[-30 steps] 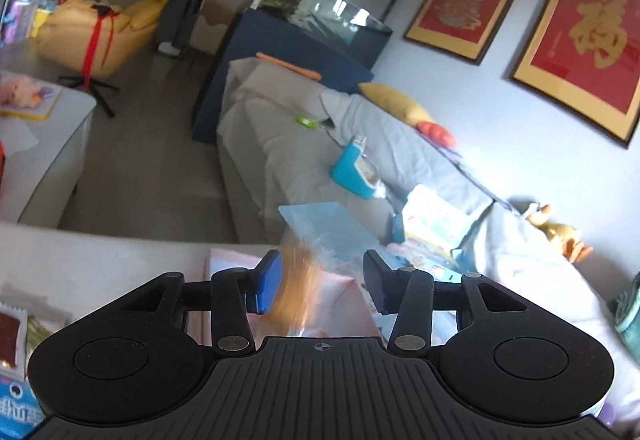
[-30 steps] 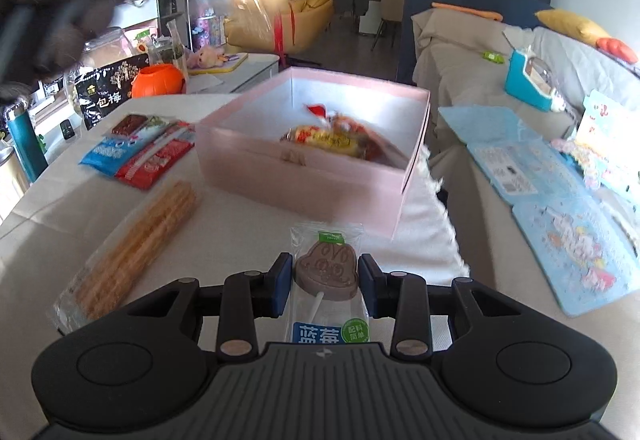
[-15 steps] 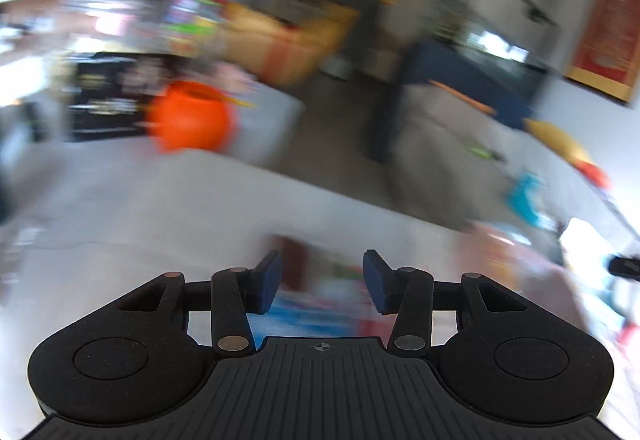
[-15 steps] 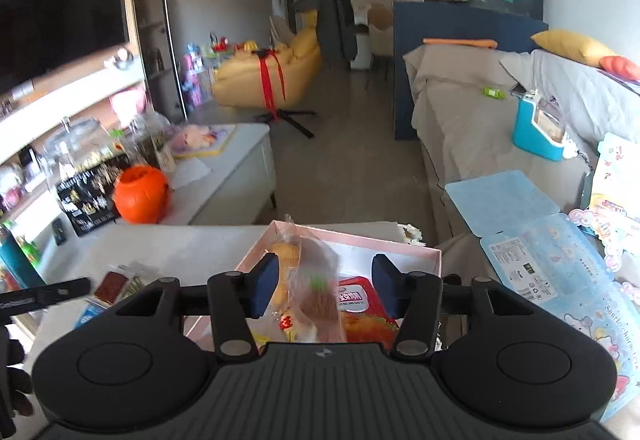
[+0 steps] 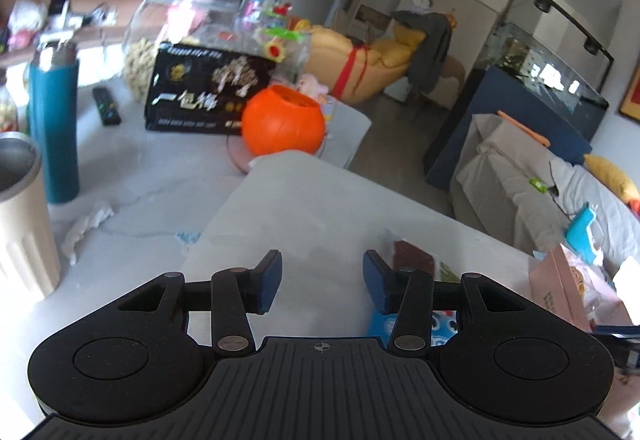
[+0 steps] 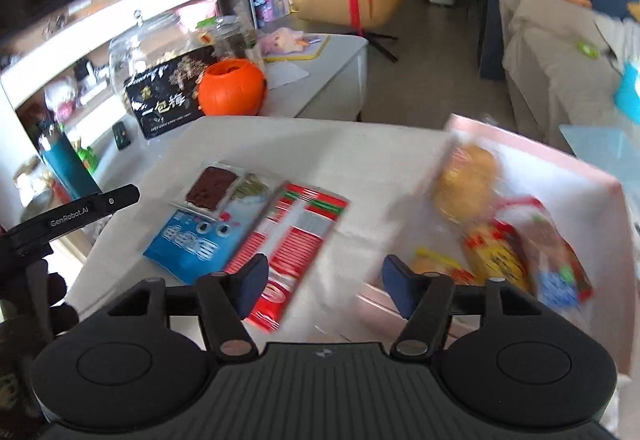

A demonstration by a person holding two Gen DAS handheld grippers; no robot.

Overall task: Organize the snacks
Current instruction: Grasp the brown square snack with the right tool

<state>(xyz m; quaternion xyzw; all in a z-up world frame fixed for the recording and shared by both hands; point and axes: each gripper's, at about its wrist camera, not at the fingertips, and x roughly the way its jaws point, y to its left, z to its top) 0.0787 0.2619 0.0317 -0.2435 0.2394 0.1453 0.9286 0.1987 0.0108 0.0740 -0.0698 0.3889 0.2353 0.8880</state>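
Left wrist view: the left gripper (image 5: 322, 282) is spread with nothing between its pads, above bare white counter (image 5: 304, 208). Its right finger hides most of the blue snack packet (image 5: 384, 324) and part of the brown snack pack (image 5: 414, 260).

Right wrist view: the right gripper (image 6: 320, 286) is opening, empty. Motion blur smears the pink box (image 6: 600, 208) and the snacks inside it. The red striped packet (image 6: 298, 252) lies flat left of the box, its long axis running diagonally away toward the upper right, its near end partly behind the left finger.
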